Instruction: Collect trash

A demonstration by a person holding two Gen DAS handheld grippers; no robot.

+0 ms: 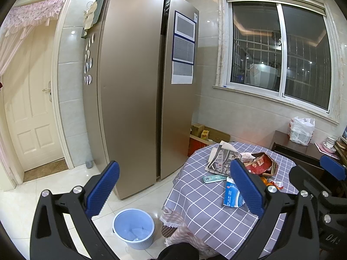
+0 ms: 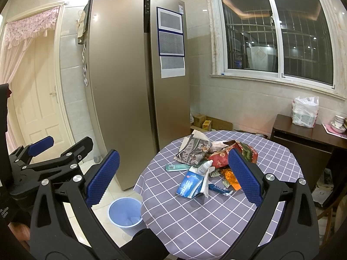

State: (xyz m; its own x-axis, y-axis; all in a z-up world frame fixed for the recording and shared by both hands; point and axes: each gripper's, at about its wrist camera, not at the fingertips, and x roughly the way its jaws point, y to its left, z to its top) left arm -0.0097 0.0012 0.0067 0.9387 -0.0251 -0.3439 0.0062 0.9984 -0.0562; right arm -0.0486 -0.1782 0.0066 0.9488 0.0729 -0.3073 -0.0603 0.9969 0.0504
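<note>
Left tool [image 1: 173, 188] and right tool [image 2: 173, 177], both spread wide and empty, above a round bench in purple checked cloth [image 2: 216, 212]. Crumpled paper and wrapper trash [image 2: 208, 162] lies heaped mid-bench; a pale blue plastic bin [image 1: 133, 227] stands on the floor beside it.

1. Bronze refrigerator [image 1: 132, 91] stands far ahead between the fingers
2. White door [image 1: 28, 99] lies left of the left finger
3. Dark window [image 2: 275, 32] above the right finger
4. Wooden cabinet [image 2: 303, 134] beyond the right finger
</note>
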